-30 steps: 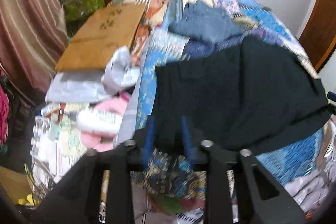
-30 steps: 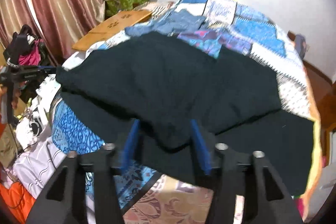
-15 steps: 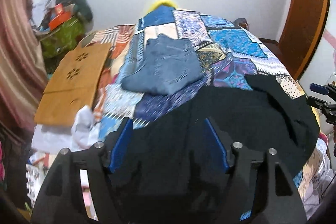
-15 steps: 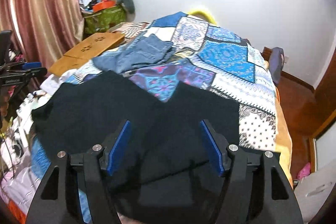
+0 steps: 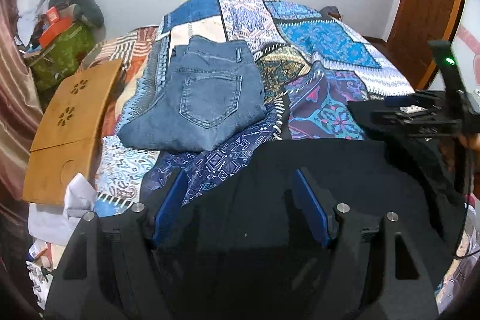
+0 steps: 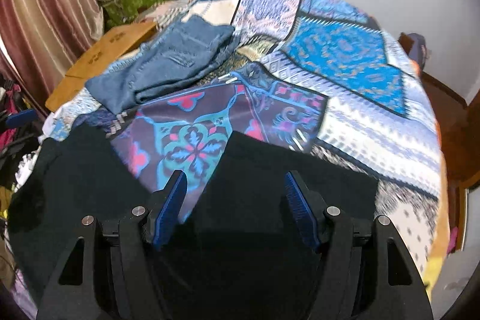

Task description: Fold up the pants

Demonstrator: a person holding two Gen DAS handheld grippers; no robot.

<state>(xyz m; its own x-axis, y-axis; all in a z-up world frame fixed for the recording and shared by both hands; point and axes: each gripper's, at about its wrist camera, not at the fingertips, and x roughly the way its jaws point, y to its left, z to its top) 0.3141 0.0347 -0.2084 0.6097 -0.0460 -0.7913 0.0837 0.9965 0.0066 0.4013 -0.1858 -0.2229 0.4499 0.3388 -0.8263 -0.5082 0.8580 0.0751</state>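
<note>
- Black pants (image 5: 315,170) lie spread across the near edge of the bed (image 6: 375,122), laid flat, presumably to make a fold.
- Left gripper (image 5: 240,200): jaws stand well apart above the black cloth, gripping nothing.
- Right gripper (image 6: 234,200): jaws likewise wide, over the cloth's upper edge, empty.
- Folded blue jeans (image 5: 204,98) sit towards the far left corner, apparently 1 finished item set aside.

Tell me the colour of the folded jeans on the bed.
Faded blue denim jeans, clearest in the left wrist view.
</note>
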